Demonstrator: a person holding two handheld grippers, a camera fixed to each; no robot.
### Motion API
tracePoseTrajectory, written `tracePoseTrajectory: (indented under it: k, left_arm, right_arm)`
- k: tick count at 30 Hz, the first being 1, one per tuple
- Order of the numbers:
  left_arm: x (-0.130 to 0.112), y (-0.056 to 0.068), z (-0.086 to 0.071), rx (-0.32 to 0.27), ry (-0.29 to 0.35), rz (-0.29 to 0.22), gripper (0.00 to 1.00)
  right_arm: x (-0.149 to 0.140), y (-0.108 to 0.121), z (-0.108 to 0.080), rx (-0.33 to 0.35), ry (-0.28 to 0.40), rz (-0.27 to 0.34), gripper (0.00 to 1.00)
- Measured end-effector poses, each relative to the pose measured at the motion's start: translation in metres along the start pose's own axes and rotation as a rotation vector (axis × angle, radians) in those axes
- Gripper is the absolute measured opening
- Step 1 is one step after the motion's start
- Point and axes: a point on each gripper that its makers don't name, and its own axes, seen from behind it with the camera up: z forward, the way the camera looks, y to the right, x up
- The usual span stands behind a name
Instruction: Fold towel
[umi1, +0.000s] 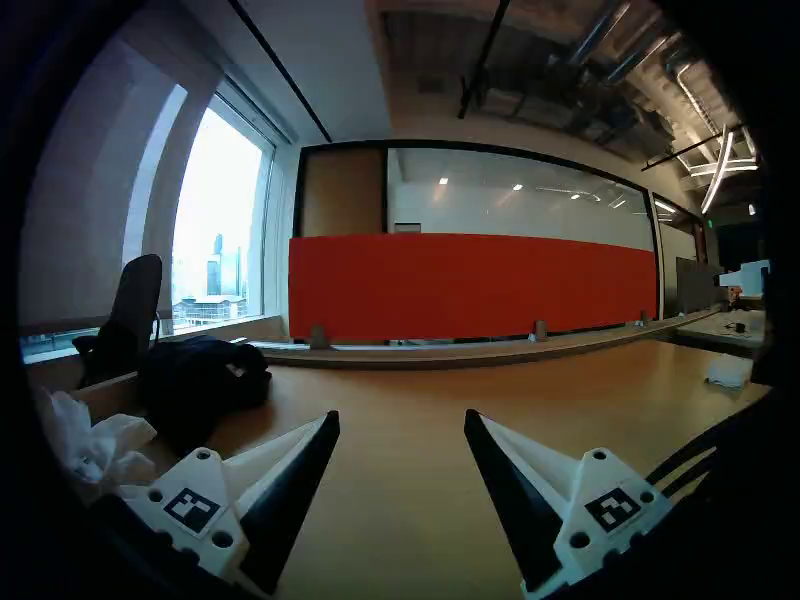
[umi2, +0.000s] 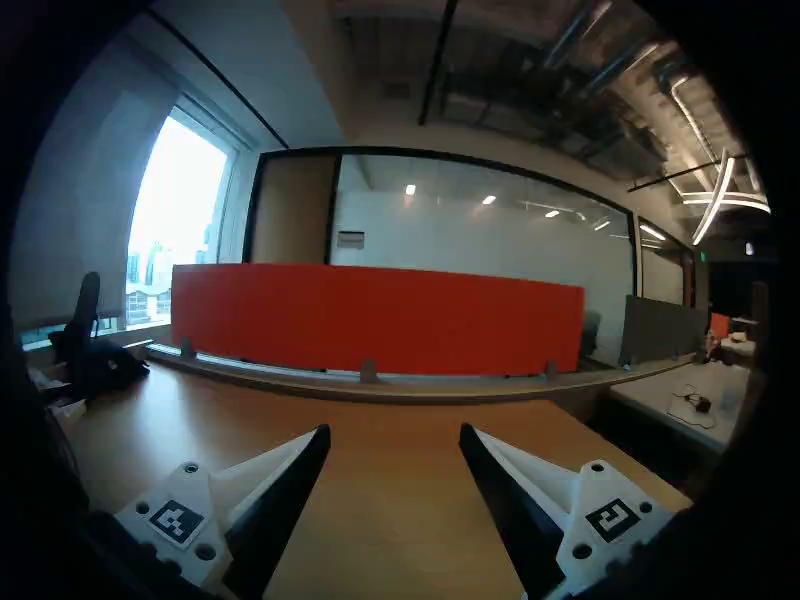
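Left tongs (umi1: 401, 414) and right tongs (umi2: 394, 428) gape over desk (umi1: 400, 510).

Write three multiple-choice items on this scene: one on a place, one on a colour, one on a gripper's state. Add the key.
1. In the left gripper view, the dark bundle lies: A) on the desk, toward the window B) on the chair C) on the floor.
2. The divider panel is: A) blue B) red-orange C) green.
3. The left gripper is: A) shut on cloth B) open, empty C) shut, empty.
Key: 1 A, it rests on the wood, window side; 2 B, its face is red-orange; 3 B, bare desk shows between its spread fingers.
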Motion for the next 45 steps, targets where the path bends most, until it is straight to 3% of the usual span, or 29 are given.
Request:
tracePoseTrajectory:
  k: [18, 33, 45]
  left_arm:
    - [-0.001, 0.000, 0.000, 0.001, -0.001, 0.000, 0.93]
    - [-0.002, 0.001, 0.001, 0.001, -0.001, 0.000, 0.93]
    - [-0.002, 0.002, 0.000, 0.001, -0.001, 0.000, 0.93]
  right_arm:
    - [-0.013, 0.022, 0.009, -0.005, 0.033, 0.033, 1.00]
    - [-0.055, 0.039, 0.013, -0.012, 0.052, 0.098, 1.00]
    - [-0.081, 0.028, 0.018, 0.033, 0.027, 0.101, 1.00]
